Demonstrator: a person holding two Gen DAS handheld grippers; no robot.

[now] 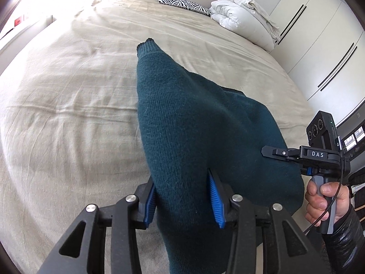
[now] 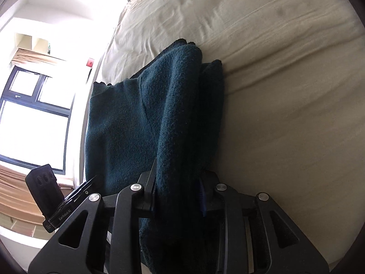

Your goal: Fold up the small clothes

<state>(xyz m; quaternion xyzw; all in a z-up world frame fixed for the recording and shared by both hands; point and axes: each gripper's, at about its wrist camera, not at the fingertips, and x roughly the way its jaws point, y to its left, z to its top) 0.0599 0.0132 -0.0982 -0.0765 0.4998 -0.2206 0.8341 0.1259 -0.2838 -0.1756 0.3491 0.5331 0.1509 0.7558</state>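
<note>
Teal sweater (image 1: 194, 125) held up over bed (image 1: 68, 91), likely so it hangs straight before fold. Left hand-held gripper (image 1: 184, 201) at 6 o'clock, jaws clamped on near edge of knit. Right hand-held gripper (image 2: 178, 196) likewise closed on bunched fabric, rolled sideways; person's right hand (image 1: 324, 198) at 4 o'clock in left view, gripping handle upright.

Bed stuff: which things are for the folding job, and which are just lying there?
For the job:
- teal sweater
- left gripper, shut on it
- right gripper, shut on it too
- bed sheet, where the sweater is being folded

Just lying about:
- zebra pillow
- white duvet
</note>
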